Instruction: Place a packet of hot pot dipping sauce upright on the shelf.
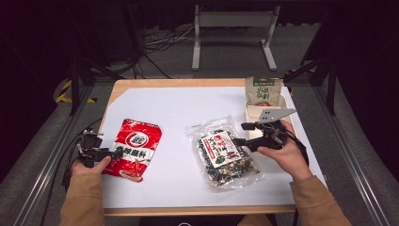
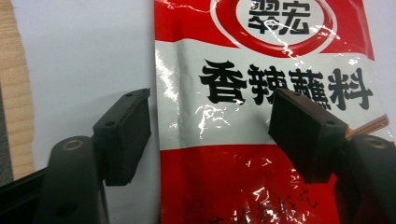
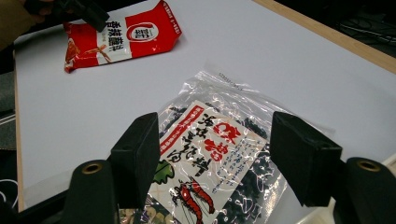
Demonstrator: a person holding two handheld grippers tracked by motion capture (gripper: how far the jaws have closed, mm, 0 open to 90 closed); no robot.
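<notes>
On the white desk (image 1: pixel 179 108), the left gripper (image 2: pixel 210 130) straddles the red packet's (image 2: pixel 261 116) edge, jaws wide, gripping nothing; the right gripper (image 3: pixel 215 154), jaws open and empty, hovers over the clear seaweed bag (image 3: pixel 210 154).

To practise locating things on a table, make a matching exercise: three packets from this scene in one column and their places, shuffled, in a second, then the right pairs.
Things:
1. red packet
2. clear seaweed packet
3. green packet

Places:
A. standing in the tray at the table's far right
B. lying by the left hand-held gripper
C. lying by the right hand-held gripper

Pairs: 1-B, 2-C, 3-A
</notes>
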